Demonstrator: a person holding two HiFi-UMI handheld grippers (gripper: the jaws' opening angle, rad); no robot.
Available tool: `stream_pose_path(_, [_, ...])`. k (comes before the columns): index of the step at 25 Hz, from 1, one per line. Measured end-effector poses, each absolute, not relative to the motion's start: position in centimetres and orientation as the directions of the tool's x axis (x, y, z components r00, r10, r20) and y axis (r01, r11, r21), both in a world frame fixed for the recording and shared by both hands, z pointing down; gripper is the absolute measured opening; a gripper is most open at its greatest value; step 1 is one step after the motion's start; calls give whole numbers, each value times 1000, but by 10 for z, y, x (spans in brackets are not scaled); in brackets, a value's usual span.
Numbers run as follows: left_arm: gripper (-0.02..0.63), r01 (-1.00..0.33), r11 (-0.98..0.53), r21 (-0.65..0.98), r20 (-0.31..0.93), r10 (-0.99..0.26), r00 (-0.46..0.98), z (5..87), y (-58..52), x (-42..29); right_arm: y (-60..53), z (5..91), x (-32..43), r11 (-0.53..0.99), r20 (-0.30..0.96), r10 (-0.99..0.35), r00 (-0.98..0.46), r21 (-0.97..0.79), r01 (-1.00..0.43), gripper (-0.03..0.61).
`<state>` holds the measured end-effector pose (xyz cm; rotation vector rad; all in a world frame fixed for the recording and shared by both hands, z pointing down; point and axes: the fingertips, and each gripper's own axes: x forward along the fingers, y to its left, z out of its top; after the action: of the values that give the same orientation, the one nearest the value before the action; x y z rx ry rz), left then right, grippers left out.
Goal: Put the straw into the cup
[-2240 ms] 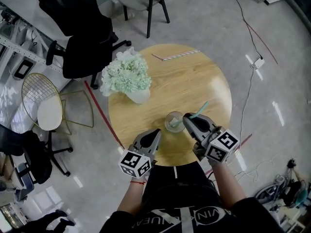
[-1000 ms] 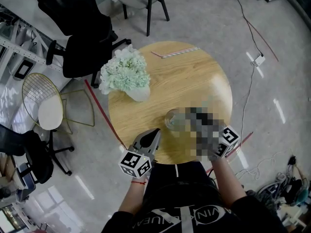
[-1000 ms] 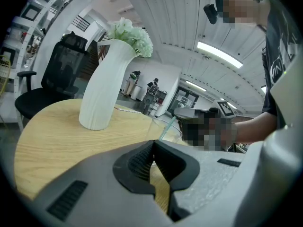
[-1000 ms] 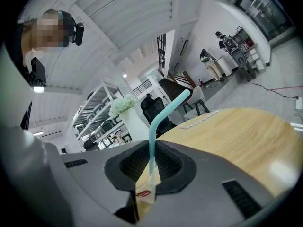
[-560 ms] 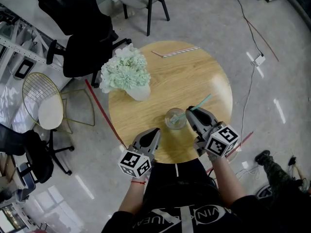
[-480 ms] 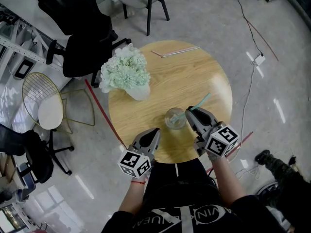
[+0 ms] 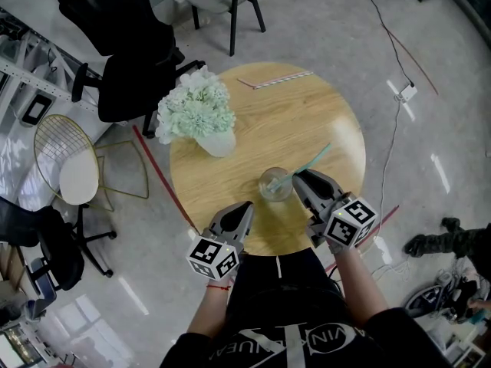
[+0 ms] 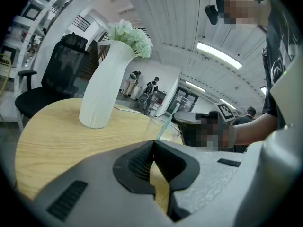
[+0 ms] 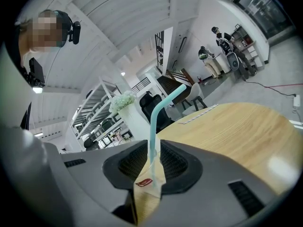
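Left hand-held gripper (image 7: 244,208) sits just where it did half a second ago, near-left of the clear plastic cup (image 7: 275,184) at the near edge of the round wooden counter (image 7: 322,121). Its jaws are pressed together with nothing between them. Beyond the cup to the left, the white vase of pale green flowers (image 7: 201,113) has not moved.

The cup itself has barely shifted. The thin teal straw (image 7: 307,164) has changed most. About two seconds ago its lower end stood just beside the cup's right rim. Now that end lies over the rim and seems to dip inside, while the upper end slants up and away to the cup's right.

Just right of the cup, the right hand-held gripper (image 7: 295,179) has its jaws closed narrowly on the straw's lower part. A scrap of clear wrapper with a red label is caught there too. This gripper has moved very little in the last half second.

Far right of the cup, on the floor, a person's dark shoe (image 7: 423,244) has shifted.
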<state>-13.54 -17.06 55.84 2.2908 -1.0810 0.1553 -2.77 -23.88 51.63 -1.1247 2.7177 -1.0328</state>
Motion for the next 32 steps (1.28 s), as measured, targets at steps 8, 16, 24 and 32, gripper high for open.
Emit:
stream_pose_path(8, [6, -729, -505, 463, 336, -661, 671, 556, -167, -133, -228, 518, -23, 511, 225, -641, -734, -588, -627, 60])
stream_pose_path(16, [7, -718, -516, 466, 329, -653, 682, 554, -160, -130, -217, 516, -21, 510, 227, -645, -730, -584, -632, 58])
stream_pose_path(24, [6, -704, -531, 471, 313, -646, 696, 550, -156, -129, -203, 510, -22, 519, 213, -649, -730, -578, -630, 25])
stream_pose_path(32, [8, -681, -561, 471, 286, -633, 719, 544, -147, -127, -184, 504, -29, 537, 219, -645, -732, -552, -638, 5])
